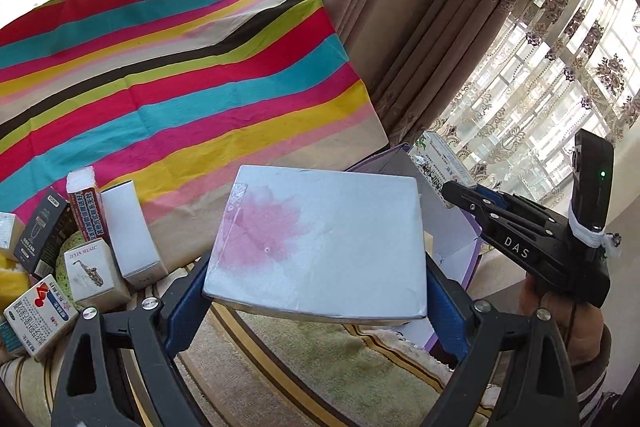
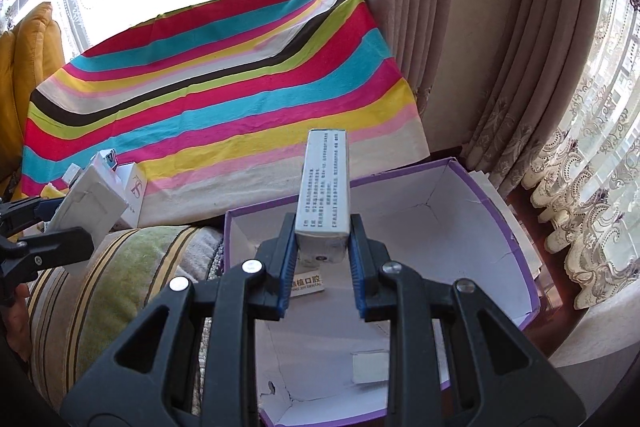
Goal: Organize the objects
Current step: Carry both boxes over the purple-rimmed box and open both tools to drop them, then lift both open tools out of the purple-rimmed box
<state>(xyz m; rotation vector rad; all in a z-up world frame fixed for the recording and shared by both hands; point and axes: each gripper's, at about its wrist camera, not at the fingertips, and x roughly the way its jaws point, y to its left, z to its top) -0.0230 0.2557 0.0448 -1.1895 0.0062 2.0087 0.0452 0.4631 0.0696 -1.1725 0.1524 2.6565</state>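
Note:
My left gripper [image 1: 318, 269] is shut on a wide, flat silver-white box [image 1: 320, 239] with a pink blotch, its blue pads pressing on both sides. The same box [image 2: 90, 205] shows at the left edge of the right wrist view. My right gripper [image 2: 322, 229] is shut on a narrow white box [image 2: 325, 183] printed with text, held over an open purple-rimmed carton [image 2: 492, 203] with a white inside. In the left wrist view the right gripper [image 1: 448, 189] is at the right with that narrow box [image 1: 442, 161], beside the carton [image 1: 452, 239]. A small label and a white card lie in the carton.
Several small product boxes [image 1: 86, 243] stand in a cluster at the left on a striped cushion [image 2: 120, 275]. A bright striped cloth [image 1: 180, 79] covers the surface behind. Curtains [image 2: 440, 27] hang to the right. A yellow cushion [image 2: 28, 59] is at far left.

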